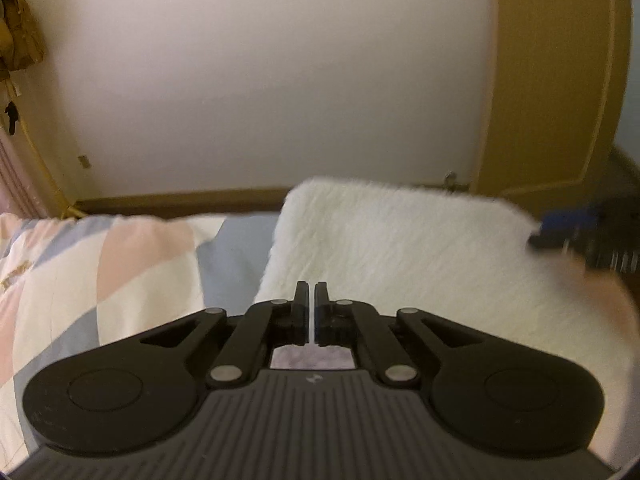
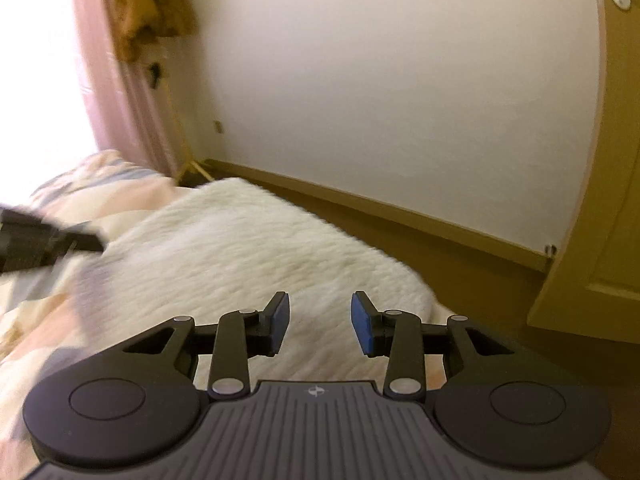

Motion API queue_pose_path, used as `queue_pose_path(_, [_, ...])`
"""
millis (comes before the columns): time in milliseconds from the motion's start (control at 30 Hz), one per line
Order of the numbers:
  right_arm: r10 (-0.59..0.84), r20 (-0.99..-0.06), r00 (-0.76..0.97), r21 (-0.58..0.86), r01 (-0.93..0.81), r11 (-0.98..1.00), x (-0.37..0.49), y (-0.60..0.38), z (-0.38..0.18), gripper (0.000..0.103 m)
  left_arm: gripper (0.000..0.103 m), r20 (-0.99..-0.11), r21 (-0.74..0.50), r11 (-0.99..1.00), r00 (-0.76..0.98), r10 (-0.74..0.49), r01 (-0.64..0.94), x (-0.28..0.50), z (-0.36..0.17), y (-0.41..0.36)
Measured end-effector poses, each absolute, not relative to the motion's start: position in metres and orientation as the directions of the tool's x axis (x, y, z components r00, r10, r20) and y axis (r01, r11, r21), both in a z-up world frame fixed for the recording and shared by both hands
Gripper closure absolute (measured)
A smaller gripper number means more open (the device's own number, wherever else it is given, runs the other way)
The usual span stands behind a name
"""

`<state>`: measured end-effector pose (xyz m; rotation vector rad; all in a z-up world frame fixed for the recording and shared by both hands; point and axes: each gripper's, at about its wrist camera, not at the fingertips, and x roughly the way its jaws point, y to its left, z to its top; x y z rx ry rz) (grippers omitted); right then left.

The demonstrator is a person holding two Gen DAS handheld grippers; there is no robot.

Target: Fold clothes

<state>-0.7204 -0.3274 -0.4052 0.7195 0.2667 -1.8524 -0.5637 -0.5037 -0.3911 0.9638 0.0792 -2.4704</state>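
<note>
A white fluffy garment (image 1: 400,248) lies spread flat on the bed, and it also fills the middle of the right wrist view (image 2: 240,248). My left gripper (image 1: 311,292) is shut, its fingers pressed together just above the garment's near left edge, with no cloth seen between them. A patch of pale purple cloth (image 1: 310,360) shows under its body. My right gripper (image 2: 320,316) is open over the garment's near right part, blue pads (image 2: 362,320) apart with nothing between them. Each gripper appears blurred at the edge of the other's view: the right gripper (image 1: 540,236) and the left gripper (image 2: 96,240).
A pastel patchwork quilt (image 1: 100,272) covers the bed left of the garment. Beyond the bed are a brown baseboard (image 2: 400,220) and a white wall. A yellow-brown door (image 1: 552,80) stands at the right; a pink curtain (image 2: 120,100) and a hanging brown garment (image 2: 144,4) are at the left.
</note>
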Motion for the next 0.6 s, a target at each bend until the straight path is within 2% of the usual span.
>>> queue_pose_path(67, [-0.776, -0.591, -0.220, 0.150, 0.915, -0.374, -0.708, -0.319, -0.403, 0.066, 0.101, -0.655, 0.117, -0.896, -0.645, -0.393, 0.427, -0.565, -0.387, -0.494])
queue_pose_path(200, [-0.739, -0.644, -0.197, 0.123, 0.927, -0.354, -0.694, -0.318, -0.419, 0.066, 0.101, -0.741, 0.179, -0.906, -0.553, -0.381, 0.383, -0.576, -0.429, -0.487])
queue_pose_path(300, [-0.693, -0.690, -0.208, 0.057, 0.939, -0.339, -0.689, -0.322, -0.434, 0.066, 0.102, -0.740, 0.181, -0.903, -0.551, -0.385, 0.389, -0.580, -0.434, -0.486])
queue_pose_path(433, [-0.680, -0.704, -0.206, 0.078, 0.928, -0.363, -0.693, -0.323, -0.432, 0.066, 0.103, -0.745, 0.186, -0.906, -0.547, -0.382, 0.381, -0.586, -0.430, -0.487])
queue_pose_path(600, [-0.698, -0.680, -0.222, 0.090, 0.920, -0.381, -0.686, -0.318, -0.421, 0.066, 0.103, -0.744, 0.195, -0.898, -0.538, -0.397, 0.393, -0.586, -0.421, -0.485])
